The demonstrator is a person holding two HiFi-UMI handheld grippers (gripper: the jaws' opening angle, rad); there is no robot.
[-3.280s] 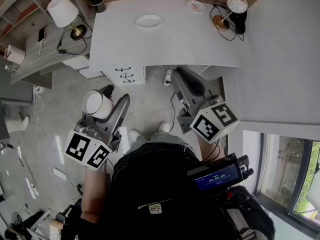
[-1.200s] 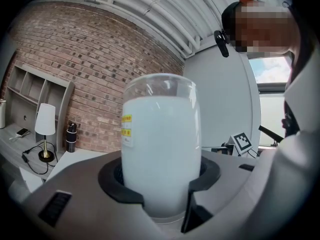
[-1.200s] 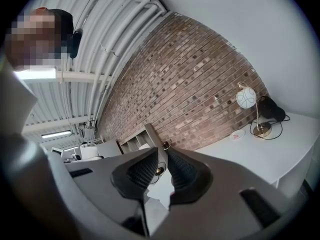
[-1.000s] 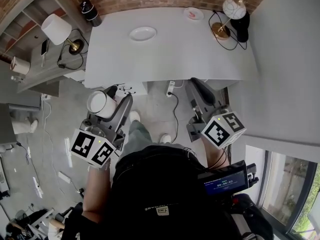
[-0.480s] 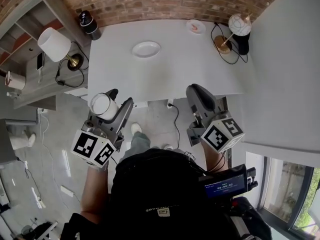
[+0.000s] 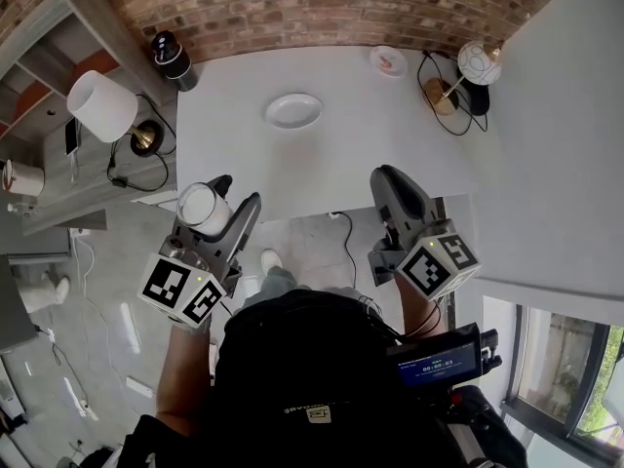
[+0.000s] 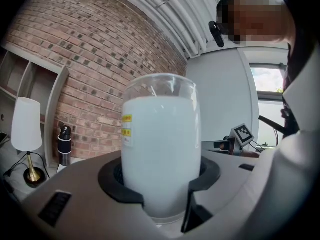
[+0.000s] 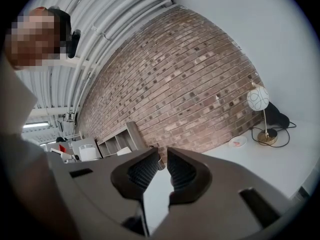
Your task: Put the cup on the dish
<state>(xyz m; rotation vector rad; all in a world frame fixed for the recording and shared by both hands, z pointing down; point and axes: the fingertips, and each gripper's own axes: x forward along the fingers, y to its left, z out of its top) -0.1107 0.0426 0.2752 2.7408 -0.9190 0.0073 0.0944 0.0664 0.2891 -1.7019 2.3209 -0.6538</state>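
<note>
Left gripper [image 6: 232, 198] gripped the upright cup [image 6: 202, 209] off the table's [image 6: 390, 135] near edge, well apart from the far dish [image 6: 293, 110]. Right gripper [image 6: 390, 183] was empty, its jaws a slit apart.

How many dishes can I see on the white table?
2. A plain white dish near the middle of the table; a smaller dish at its far edge.

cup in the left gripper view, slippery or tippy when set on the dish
The cup looks glossy and smooth, so probably slippery, though the jaws cradle its lower part. It is taller than wide, so it may tip on the shallow dish. Its clear rim suggests glass, likely fragile.
</note>
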